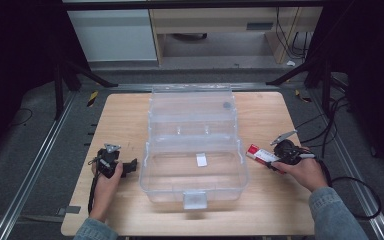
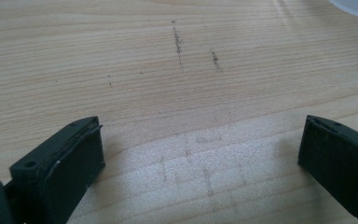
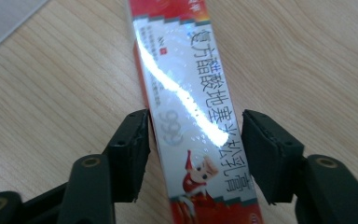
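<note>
A long red and white carton [image 1: 258, 153] with printed characters [image 3: 186, 70] lies between the jaws of my right gripper [image 1: 270, 160], just right of a clear plastic storage box [image 1: 147, 175]. In the right gripper view the jaws press on both long sides of the carton, so my right gripper [image 3: 195, 126] is shut on it, low over the wood. The box's lid [image 1: 190, 107] stands open toward the back. My left gripper [image 1: 131, 165] sits left of the box, open [image 2: 200, 135], with bare wood between its jaws.
The wooden table [image 1: 125, 115] carries the clear box in its middle, with a small white label [image 1: 201, 159] inside and a front latch [image 1: 195, 200]. Metal rails and cables run along both sides of the table. Bare wood lies to the left and right of the box.
</note>
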`<state>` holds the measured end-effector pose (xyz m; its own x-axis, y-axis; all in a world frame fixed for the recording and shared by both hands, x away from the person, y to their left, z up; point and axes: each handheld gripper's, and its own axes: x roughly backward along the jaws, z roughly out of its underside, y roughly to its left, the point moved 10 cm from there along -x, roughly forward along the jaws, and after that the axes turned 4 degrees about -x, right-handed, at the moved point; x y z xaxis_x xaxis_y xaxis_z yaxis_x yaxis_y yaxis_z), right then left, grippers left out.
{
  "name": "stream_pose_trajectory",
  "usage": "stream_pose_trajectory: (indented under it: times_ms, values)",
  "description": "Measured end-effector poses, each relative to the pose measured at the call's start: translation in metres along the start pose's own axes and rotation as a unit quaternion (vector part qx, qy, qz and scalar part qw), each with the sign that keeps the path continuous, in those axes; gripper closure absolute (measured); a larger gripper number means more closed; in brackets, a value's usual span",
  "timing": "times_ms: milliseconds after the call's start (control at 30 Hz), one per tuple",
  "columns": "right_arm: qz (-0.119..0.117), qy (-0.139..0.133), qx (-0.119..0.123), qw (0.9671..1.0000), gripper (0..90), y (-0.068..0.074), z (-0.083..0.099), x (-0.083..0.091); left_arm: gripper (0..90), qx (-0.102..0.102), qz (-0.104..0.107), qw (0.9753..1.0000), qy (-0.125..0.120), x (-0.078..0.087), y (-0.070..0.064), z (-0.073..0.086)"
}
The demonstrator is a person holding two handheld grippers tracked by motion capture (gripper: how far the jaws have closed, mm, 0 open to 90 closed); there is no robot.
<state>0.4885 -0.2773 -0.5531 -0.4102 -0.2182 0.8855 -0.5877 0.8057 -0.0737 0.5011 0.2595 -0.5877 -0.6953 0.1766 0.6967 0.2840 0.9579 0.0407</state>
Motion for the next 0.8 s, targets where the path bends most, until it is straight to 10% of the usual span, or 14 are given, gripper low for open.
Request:
stream_pose_trajectory:
  times_ms: [267,800]
  values:
    - [0.001,-0.003,-0.041,0.9991,40.7,0.0,0.006,0.007,0.0,-0.001,0.001,1.0,0.0,0.0,0.0,0.0]
    - [-0.003,0.019,-0.05,0.9986,41.1,-0.005,0.015,0.014,0.0,0.0,0.001,1.0,0.0,0.0,0.0,0.0]
